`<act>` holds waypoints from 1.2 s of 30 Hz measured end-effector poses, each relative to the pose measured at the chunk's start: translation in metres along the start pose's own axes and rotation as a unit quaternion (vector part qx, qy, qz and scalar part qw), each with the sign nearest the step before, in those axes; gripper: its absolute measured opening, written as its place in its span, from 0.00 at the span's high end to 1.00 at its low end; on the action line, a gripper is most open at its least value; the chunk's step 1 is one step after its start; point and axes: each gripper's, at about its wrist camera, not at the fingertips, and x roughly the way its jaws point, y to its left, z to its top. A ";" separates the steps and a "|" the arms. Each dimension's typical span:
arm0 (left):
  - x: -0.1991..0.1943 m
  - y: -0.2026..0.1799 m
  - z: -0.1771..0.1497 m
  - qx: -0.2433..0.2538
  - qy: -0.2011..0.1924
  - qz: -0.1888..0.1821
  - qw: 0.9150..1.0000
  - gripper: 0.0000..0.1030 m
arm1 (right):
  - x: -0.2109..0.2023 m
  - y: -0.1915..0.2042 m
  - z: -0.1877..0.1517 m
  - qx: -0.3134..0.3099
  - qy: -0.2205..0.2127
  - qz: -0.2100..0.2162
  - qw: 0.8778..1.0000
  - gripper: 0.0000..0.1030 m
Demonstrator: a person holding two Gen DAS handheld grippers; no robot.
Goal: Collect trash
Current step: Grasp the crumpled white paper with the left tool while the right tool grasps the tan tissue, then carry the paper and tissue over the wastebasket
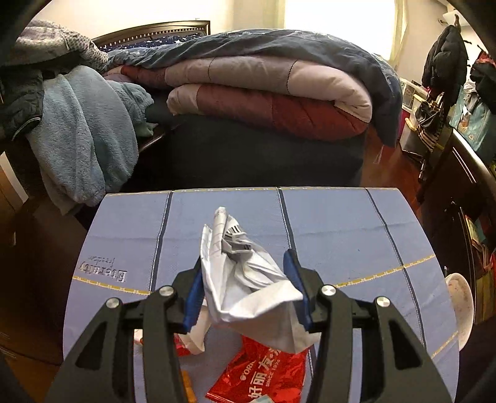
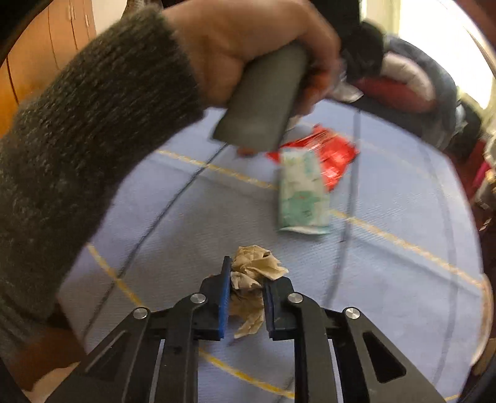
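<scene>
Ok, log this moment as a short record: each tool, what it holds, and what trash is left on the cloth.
left tool: shut on white paper, lifted off the cloth
right tool: shut on brown tissue
left on cloth: red wrapper, green-white packet lying partly on it
surface: blue cloth with yellow and dark lines

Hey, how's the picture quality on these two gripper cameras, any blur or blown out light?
Left wrist view: sharp, the crumpled white paper crisp, though the window is blown out and edges bend from the fisheye. Right wrist view: motion-blurred, the hand and green-white packet smeared; the brown paper wad is clearer.
</scene>
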 end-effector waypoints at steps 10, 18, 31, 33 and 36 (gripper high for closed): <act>-0.014 -0.031 -0.001 0.017 -0.011 -0.009 1.000 0.53 | -0.032 -0.069 -0.010 0.086 -0.017 -0.036 0.995 0.82; -0.029 -0.074 -0.004 0.045 -0.023 -0.028 0.998 0.53 | -0.053 -0.116 -0.028 0.139 -0.030 -0.058 0.988 0.82; -0.049 -0.165 -0.016 0.099 -0.032 -0.080 0.991 0.52 | -0.067 -0.189 -0.053 0.222 -0.052 -0.105 0.968 0.80; -0.051 -0.180 -0.018 0.109 -0.033 -0.088 0.990 0.52 | -0.071 -0.201 -0.058 0.234 -0.054 -0.115 0.964 0.80; -0.054 -0.203 -0.022 0.126 -0.033 -0.102 0.986 0.52 | -0.076 -0.218 -0.067 0.253 -0.057 -0.128 0.957 0.80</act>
